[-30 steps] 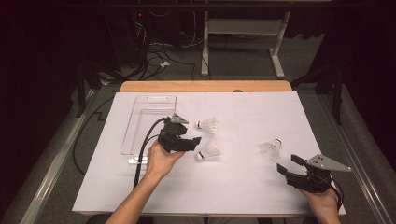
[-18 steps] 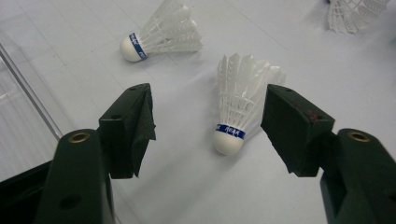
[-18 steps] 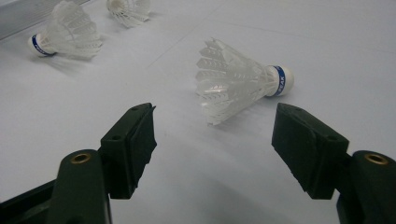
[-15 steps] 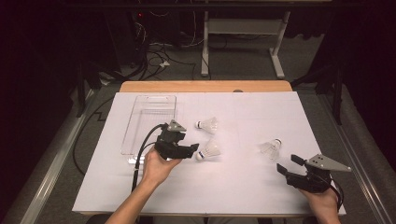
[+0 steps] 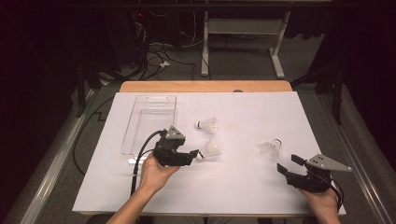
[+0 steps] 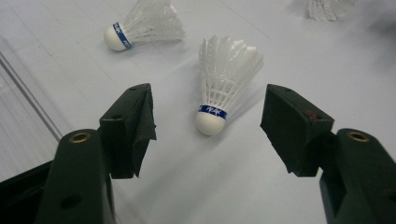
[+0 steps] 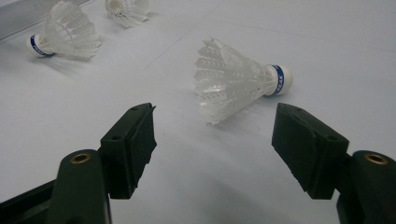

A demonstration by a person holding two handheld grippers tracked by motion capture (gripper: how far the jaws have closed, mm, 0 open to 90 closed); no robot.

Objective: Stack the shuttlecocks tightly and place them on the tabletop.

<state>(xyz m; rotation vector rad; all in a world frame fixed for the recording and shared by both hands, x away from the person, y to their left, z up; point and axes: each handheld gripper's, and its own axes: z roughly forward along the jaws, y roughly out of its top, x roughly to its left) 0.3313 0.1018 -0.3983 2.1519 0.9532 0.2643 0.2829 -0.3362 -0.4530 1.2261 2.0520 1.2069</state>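
Three white feather shuttlecocks with blue-banded corks lie on the white table [image 5: 243, 186]. My left gripper [image 5: 192, 156] is open, its jaws on either side of the middle shuttlecock [image 5: 210, 150] without touching it. In the left gripper view that shuttlecock [image 6: 225, 77] lies cork-first toward my left gripper [image 6: 210, 111]. A second shuttlecock [image 5: 208, 124] lies just beyond it. My right gripper [image 5: 287, 165] stands open at the front right, short of the third shuttlecock [image 5: 271, 148]. In the right gripper view this shuttlecock [image 7: 233, 81] lies on its side ahead of the right gripper [image 7: 214, 128], cork to the right.
A clear plastic tray [image 5: 140, 105] lies at the back left of the table, next to my left hand; its edge [image 6: 21, 95] shows at the left of the left gripper view. A wooden strip [image 5: 205, 86] runs along the far edge. A black cable [image 5: 140, 158] trails from the left gripper.
My left gripper has shifted slightly toward the near edge and lined up behind the middle shuttlecock's cork. The right gripper has stayed put.
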